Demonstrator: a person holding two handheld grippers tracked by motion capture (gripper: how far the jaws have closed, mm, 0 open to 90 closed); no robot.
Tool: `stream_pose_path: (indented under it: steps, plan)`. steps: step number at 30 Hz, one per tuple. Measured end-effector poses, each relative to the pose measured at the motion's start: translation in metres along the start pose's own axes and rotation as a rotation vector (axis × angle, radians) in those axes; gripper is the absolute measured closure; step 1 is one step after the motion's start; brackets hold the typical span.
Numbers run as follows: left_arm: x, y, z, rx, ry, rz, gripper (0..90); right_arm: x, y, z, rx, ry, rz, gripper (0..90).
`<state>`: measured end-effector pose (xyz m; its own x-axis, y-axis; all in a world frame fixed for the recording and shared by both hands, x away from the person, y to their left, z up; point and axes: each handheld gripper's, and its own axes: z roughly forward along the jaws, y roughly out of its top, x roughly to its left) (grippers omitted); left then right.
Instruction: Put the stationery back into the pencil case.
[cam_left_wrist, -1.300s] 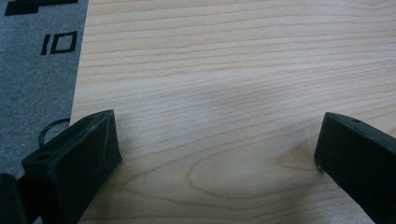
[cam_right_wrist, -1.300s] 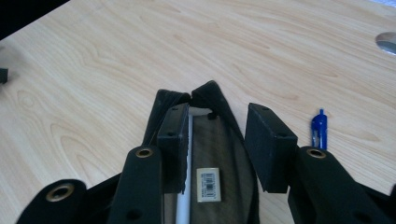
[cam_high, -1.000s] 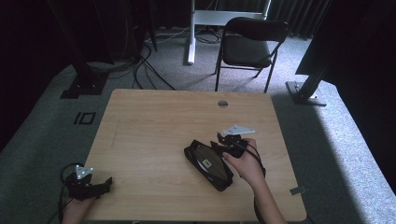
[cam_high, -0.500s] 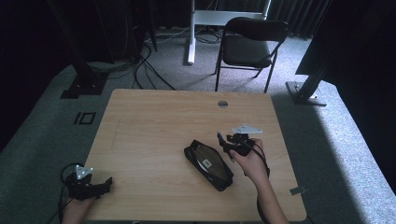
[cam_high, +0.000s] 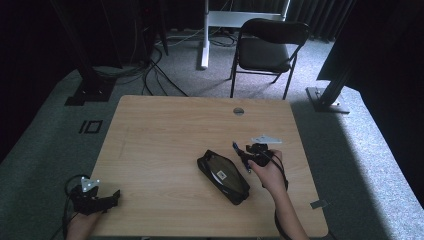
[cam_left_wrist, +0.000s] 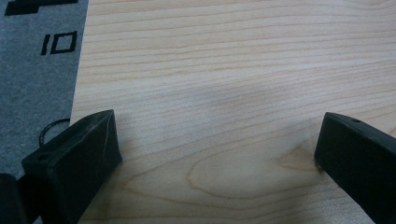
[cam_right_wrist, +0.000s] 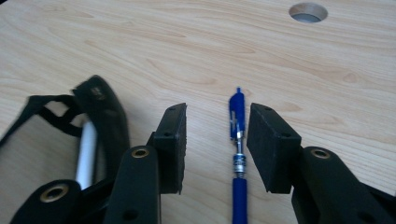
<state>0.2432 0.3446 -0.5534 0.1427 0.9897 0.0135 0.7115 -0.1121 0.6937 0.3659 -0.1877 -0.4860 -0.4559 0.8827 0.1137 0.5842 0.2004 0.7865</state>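
The right gripper (cam_right_wrist: 215, 147), jaws parted, straddles the blue pen (cam_right_wrist: 237, 158) at lower centre, not yet pinched; the open black pencil case (cam_high: 223, 176) waits beside. The left gripper (cam_left_wrist: 219, 154) idles wide open.

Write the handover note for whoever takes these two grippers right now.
Right gripper: open, jaws either side of the blue pen, not closed on it.
Left gripper: open, idle at the table's near left corner, holding nothing.
Black pencil case: lies open just left of the pen; something white shows inside.
Done: right gripper lined up on the pen.
Left, probably: grip the pen, put it into the case.
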Motion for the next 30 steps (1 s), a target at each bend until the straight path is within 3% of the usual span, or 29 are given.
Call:
stream_pose_path:
  steps: [2,13,30]
  plan:
    - [0.0,0.0,0.0,0.0,0.0,0.0,0.3,-0.003,-0.003,0.003,0.0,0.011,0.014,56.4]
    - [0.0,0.0,0.0,0.0,0.0,0.0,0.2,-0.011,-0.014,0.018,0.019,-0.027,0.03,55.8]
    - [0.0,0.0,0.0,0.0,0.0,0.0,0.3,-0.013,-0.028,0.042,0.089,-0.054,0.0,58.9]
